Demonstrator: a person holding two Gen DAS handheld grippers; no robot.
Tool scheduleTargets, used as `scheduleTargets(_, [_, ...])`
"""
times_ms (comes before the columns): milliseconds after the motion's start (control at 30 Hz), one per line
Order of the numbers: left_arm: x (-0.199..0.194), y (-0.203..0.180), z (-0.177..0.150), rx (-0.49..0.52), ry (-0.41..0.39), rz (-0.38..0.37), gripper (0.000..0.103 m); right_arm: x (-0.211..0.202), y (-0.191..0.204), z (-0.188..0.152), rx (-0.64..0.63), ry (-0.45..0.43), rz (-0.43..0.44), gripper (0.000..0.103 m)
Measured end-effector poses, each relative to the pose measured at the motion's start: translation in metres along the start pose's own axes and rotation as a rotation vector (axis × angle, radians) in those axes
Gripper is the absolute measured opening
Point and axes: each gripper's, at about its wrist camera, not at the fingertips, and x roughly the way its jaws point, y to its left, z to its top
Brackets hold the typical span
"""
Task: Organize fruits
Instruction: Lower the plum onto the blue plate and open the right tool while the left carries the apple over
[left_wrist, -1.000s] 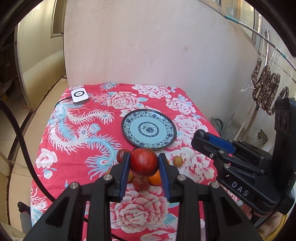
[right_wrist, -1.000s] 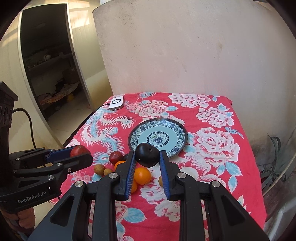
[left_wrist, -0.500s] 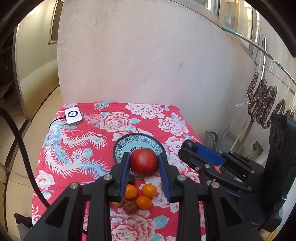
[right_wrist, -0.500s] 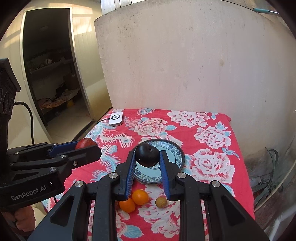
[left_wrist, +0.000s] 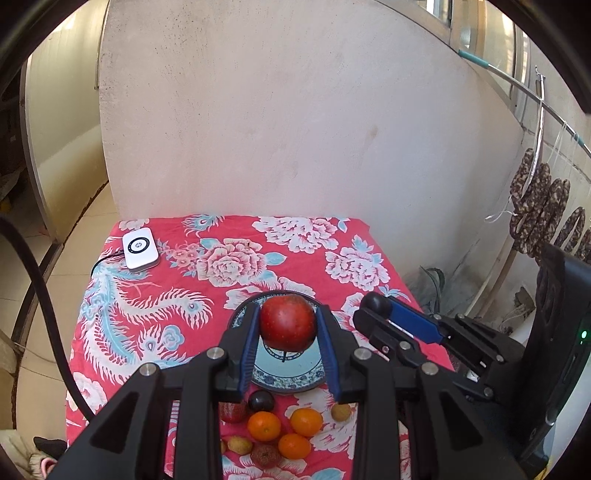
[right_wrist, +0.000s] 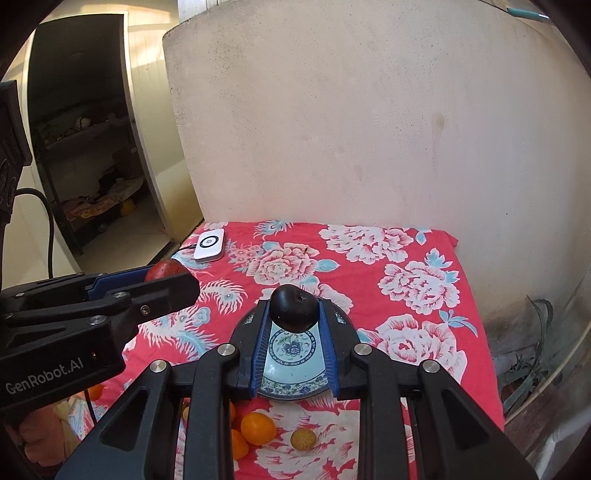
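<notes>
My left gripper (left_wrist: 288, 325) is shut on a red apple (left_wrist: 288, 323), held in the air in front of the blue patterned plate (left_wrist: 288, 373). My right gripper (right_wrist: 293, 312) is shut on a dark plum (right_wrist: 293, 308), also lifted over the plate (right_wrist: 291, 369). On the cloth near the plate's front edge lie three oranges (left_wrist: 264, 426), a second dark plum (left_wrist: 260, 401), a red fruit (left_wrist: 232, 411) and small yellowish fruits (left_wrist: 340, 412). The right wrist view shows an orange (right_wrist: 258, 428) and a yellow fruit (right_wrist: 303, 438) there. Each gripper appears at the side of the other's view.
A red floral tablecloth (left_wrist: 155, 295) covers the table, which stands against a pale wall (left_wrist: 295, 129). A white device (left_wrist: 140, 253) with a cable lies at the far left corner. Dried sausages (left_wrist: 546, 221) hang at the right. A doorway (right_wrist: 85, 147) opens at the left.
Both grippers have pulled back and risen with their fruits, so the table and plate look farther and lower. The loose fruits now show below the fingers.
</notes>
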Motion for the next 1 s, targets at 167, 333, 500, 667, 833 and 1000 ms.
scheduleTargets(167, [0.022, 0.005, 0.002, -0.011, 0.033, 0.005, 0.032, 0.022, -0.007, -0.002, 0.011, 0.033, -0.008, 0.027])
scheduleTargets(333, [0.048, 0.011, -0.001, -0.012, 0.066, 0.024, 0.032, 0.041, -0.011, -0.006, 0.021, 0.066, -0.011, 0.027])
scheduleTargets(500, [0.072, 0.015, -0.006, -0.012, 0.104, 0.019, 0.032, 0.056, -0.013, -0.011, 0.016, 0.091, -0.019, 0.027])
scheduleTargets(667, [0.089, 0.017, -0.007, -0.004, 0.109, 0.016, 0.032, 0.07, -0.015, -0.017, 0.016, 0.112, -0.028, 0.027])
scheduleTargets(833, [0.103, 0.021, -0.01, -0.004, 0.118, 0.006, 0.032, 0.084, -0.015, -0.021, 0.01, 0.137, -0.034, 0.027])
scheduleTargets(1000, [0.115, 0.025, -0.013, -0.011, 0.132, 0.003, 0.032, 0.095, -0.014, -0.025, -0.005, 0.155, -0.043, 0.027])
